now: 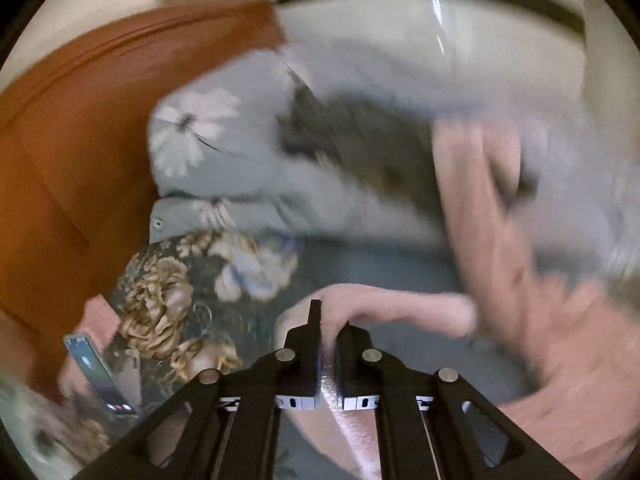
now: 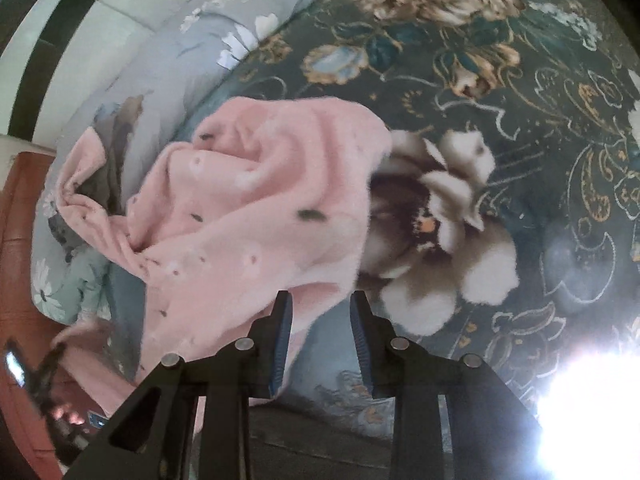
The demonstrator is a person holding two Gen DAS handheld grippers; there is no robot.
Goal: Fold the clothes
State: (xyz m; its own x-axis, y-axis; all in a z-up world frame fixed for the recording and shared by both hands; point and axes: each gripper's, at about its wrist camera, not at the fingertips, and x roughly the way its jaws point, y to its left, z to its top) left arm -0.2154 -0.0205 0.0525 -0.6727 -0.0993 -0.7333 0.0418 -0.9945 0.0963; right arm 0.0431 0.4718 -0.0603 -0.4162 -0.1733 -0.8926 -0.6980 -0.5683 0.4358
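Your left gripper (image 1: 329,330) pinches pink garment (image 2: 240,216) edge, jaws nearly shut on cloth. Right gripper (image 2: 320,300) jaws apart, nothing held. Garment crumpled on floral bedspread (image 2: 520,80), ahead-left of your right jaws; right hand nearer loose edge.

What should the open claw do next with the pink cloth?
Probably the right claw should ease forward and shut on the pink cloth's near edge. Its jaws stand open with nothing clamped, while the left claw is already shut on pink cloth, and the cloth lies crumpled on the flowered bedspread.
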